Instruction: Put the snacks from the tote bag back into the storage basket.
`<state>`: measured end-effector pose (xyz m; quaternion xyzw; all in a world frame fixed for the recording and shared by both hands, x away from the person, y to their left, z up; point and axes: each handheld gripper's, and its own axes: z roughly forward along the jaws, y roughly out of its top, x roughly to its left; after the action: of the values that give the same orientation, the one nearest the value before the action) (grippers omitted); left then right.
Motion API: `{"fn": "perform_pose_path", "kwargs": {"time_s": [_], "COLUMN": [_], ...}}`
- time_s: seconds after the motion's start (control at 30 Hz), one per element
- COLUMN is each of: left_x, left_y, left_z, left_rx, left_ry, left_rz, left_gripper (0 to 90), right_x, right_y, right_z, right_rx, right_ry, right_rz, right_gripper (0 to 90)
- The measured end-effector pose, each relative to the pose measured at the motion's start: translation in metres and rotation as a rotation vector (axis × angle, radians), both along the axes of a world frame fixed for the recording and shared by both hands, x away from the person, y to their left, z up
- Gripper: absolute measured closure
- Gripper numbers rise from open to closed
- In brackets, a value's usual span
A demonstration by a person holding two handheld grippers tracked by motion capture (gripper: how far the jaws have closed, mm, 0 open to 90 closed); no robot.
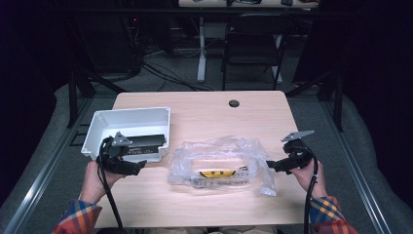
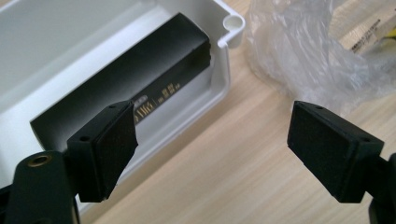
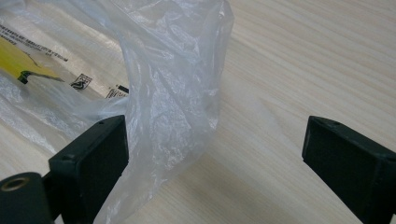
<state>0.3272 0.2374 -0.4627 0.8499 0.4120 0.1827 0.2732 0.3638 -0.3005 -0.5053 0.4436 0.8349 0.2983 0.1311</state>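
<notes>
- Right now your left gripper (image 1: 141, 166) sits at the near right corner of the white tray (image 1: 97, 127), jaws spread wide with nothing between the pads.
- Looking along that gripper, one pad (image 2: 105, 149) hangs over the tray's near wall and the other over bare table (image 1: 204, 109).
- And the black box (image 2: 126, 81) lies inside the tray along its near wall, pale lettering on its side, just beyond that left pad.
- Your right gripper (image 1: 269, 165) hovers at the right end of the clear bag (image 1: 219, 163), jaws also wide apart.
- Up close, a fold of the bag (image 3: 173, 102) stands between its jaws, hard against the left pad (image 3: 95, 163); you're not pinching it.
- The bag lies crumpled mid-table, right of the tray, with a yellow label (image 1: 217, 173) showing through the film.
</notes>
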Motion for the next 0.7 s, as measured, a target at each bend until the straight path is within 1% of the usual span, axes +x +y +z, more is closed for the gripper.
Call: {"fn": "perform_pose_path", "kwargs": {"time_s": [0.03,0.07,0.1,0.23,0.3,0.33,0.4,0.43,0.5,0.57,0.6,0.63,0.7], "left_x": [-0.003,-0.007,-0.010,-0.022,-0.027,-0.029,-0.032,-0.034,-0.036,-0.037,-0.037,-0.038,-0.039], "left_y": [0.000,-0.001,-0.001,0.000,-0.001,-0.002,-0.002,-0.002,-0.003,-0.004,-0.004,-0.006,-0.008], "left_z": [-0.002,-0.005,-0.007,-0.020,-0.026,-0.029,-0.035,-0.037,-0.042,-0.046,-0.048,-0.051,-0.055], "left_rx": [-0.004,0.002,-0.004,-0.016,-0.025,-0.023,-0.035,-0.038,-0.041,-0.057,-0.056,-0.045,-0.054], "left_ry": [-0.001,0.002,0.005,0.024,0.041,0.039,0.053,0.050,0.058,0.059,0.066,0.066,0.070], "left_rz": [0.001,0.000,0.006,0.017,0.022,0.024,0.032,0.040,0.048,0.055,0.061,0.064,0.069], "left_gripper": [15.1,15.1,14.9,14.7,14.6,14.5,14.5,14.3,14.3,14.0,14.2,14.0,13.2], "right_x": [0.000,0.000,0.000,-0.001,-0.001,-0.001,-0.001,-0.001,-0.001,-0.001,-0.001,-0.001,-0.001], "right_y": [0.000,-0.001,-0.001,0.000,0.000,0.000,0.001,0.001,0.001,0.001,0.001,0.001,0.001], "right_z": [0.000,0.000,0.000,0.000,0.000,0.000,-0.001,-0.001,-0.002,-0.002,-0.003,-0.003,-0.005], "right_rx": [0.005,0.003,0.006,0.008,-0.005,0.001,0.000,0.002,-0.001,-0.002,-0.006,-0.005,-0.003], "right_ry": [0.003,0.002,0.002,0.004,0.003,0.003,0.004,0.002,0.005,0.004,0.007,0.007,0.013], "right_rz": [0.005,0.003,0.002,0.004,0.004,0.005,0.003,0.002,0.007,0.006,0.004,0.002,0.005], "right_gripper": [6.5,6.5,6.6,6.5,6.6,6.6,6.6,6.7,6.7,6.7,6.8,6.8,6.8]}}
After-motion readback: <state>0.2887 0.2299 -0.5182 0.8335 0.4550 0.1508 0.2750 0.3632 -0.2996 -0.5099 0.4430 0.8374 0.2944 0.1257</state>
